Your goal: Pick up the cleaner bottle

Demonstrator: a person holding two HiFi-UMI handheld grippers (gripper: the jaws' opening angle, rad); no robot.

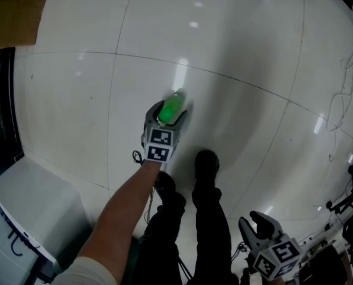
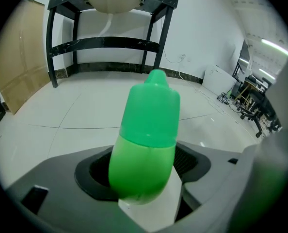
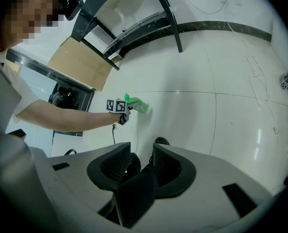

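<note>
— Bright, even light from overhead. The glossy floor (image 1: 93, 100) throws back short white streaks (image 1: 181, 73) just beyond the cleaner bottle (image 1: 172, 107).

— A broad, soft shadow (image 1: 242, 100) lies right of the bottle, with no hard edge. The tile lines (image 1: 248, 85) bow more the farther they run from it.

— Both gripper views go black in the corners. In the left gripper view a strip lamp (image 2: 276, 47) glares upper right of the bottle, and a green smear (image 2: 275, 188) blurs lower right.

Below me lies a floor (image 1: 236, 52) of large glossy white tiles with thin dark joints, reflecting overhead light. Ahead, a black metal table (image 2: 110, 42) with a lower shelf stands before a white wall (image 2: 202, 28). A brown board (image 2: 18, 76) stands to its left.
</note>
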